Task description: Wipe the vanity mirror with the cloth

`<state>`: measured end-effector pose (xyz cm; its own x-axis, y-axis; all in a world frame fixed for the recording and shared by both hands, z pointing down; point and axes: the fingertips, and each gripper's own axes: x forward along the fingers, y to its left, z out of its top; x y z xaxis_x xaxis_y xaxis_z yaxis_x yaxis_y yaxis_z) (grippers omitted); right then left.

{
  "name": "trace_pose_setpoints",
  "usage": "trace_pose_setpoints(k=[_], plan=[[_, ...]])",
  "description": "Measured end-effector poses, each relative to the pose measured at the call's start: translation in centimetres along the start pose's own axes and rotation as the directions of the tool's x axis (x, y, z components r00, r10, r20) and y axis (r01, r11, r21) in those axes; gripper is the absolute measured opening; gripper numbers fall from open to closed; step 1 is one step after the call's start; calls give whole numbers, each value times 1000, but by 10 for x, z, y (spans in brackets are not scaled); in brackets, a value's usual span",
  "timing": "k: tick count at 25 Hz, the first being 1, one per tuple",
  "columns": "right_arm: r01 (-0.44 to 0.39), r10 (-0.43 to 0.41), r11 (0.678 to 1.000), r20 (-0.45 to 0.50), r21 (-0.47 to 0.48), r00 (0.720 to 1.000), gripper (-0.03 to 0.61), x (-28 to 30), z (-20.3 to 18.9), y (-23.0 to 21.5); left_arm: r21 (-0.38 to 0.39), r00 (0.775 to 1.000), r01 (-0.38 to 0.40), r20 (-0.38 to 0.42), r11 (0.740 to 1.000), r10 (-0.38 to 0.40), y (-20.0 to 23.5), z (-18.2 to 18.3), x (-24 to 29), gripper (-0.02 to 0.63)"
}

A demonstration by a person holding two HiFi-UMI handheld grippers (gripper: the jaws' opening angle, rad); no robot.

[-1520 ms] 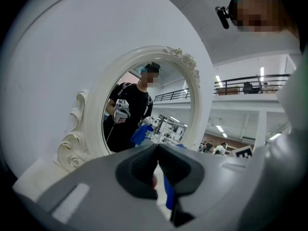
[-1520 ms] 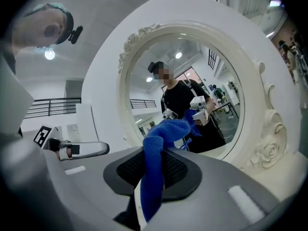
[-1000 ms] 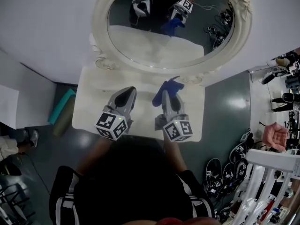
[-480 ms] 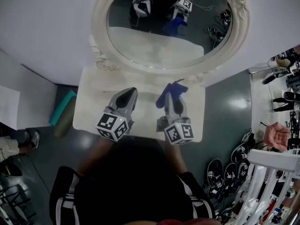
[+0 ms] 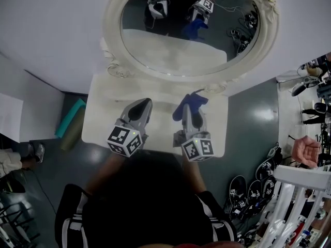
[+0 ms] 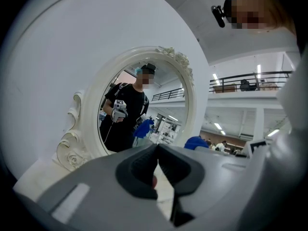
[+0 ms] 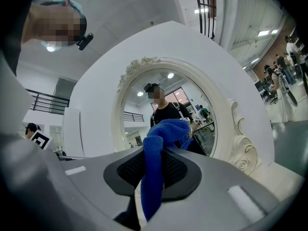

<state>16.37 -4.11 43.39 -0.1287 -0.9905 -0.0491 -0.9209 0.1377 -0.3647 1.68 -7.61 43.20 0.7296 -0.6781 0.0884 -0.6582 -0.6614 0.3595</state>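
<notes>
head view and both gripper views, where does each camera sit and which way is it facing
Head view: on the person's head, looking steeply down at the white tabletop and oval white-framed vanity mirror; shows the person's dark top, left gripper and right gripper.
Left gripper view: on that gripper, facing the mirror along its shut jaws.
Right gripper view: on that gripper, facing the mirror along jaws shut on the blue cloth.
Shared: both gripper views show the person reflected in the mirror.
</notes>
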Motion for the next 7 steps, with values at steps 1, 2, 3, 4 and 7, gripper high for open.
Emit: trace_pose_setpoints(k=[1,2,3,4,7], plan=[[1,-1,1000,0,-1,1000,74,0,0,0,0,1000,0,-1,1000,0,1,0,0,11],[3,-3,1000,1,-2,1000,74,1,1,1,0,1000,1,-1,1000,-1,1,1,1,11],[4,-4,1000,0,-4,1000,73,1,1,1,-1,1000,1,-1,1000,-1,1,1,1,11],[5,-5,1000,0,-4,1000,74,1,2,1,-1,1000,3,-1,1000,-3,1,2,1,11],[9,-9,1000,2,-5,1000,72,1,3,1,-4,1000,8,-3,1000,-8,0,3,1,11]])
